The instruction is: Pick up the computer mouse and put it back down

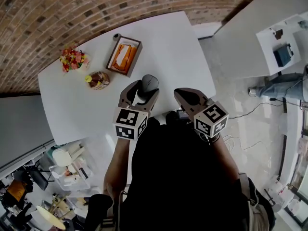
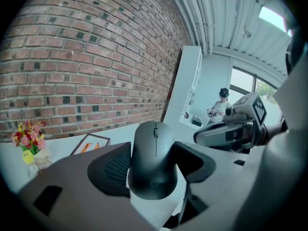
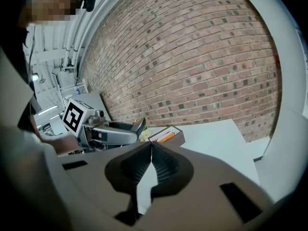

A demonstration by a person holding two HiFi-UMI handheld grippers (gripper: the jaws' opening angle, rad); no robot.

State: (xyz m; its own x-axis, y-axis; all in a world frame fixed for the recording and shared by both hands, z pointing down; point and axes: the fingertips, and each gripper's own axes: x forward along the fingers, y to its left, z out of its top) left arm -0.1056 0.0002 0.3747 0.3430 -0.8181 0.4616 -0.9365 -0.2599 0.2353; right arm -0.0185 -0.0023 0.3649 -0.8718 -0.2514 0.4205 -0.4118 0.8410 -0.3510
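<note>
- Jaws on the left gripper (image 2: 153,147) are clamped on the mouse (image 2: 153,165), one pad on each flank. They stand wide because the mouse body is wide, not because they're loose.
- Jaws on the right gripper (image 3: 151,146) are pressed together with nothing between them. It hangs off at the mouse's 3 o'clock in the head view and isn't involved.
- The mouse sits right between the left jaws, nose pointing away toward 12 o'clock. Its scroll wheel runs down the middle and its rounded back end faces us.
- In the head view it's over the near part of the white surface (image 1: 168,42), with the wooden tray (image 1: 124,56) at its 11 o'clock and the flowers (image 1: 72,59) at about 10.
- We honestly can't tell whether it's resting on the surface or lifted just off it.
- Handling-wise, we reckon it's light and rigid: a hard, smooth matte plastic shell. Weight isn't the worry, slipping is.
- The sides curve, so a tight pinch could squirt it forward or up. The flat-ish flanks around the middle are where we'd take hold, which is about where the pads sit now.
- We'd keep it level when setting it down so it doesn't clack.
</note>
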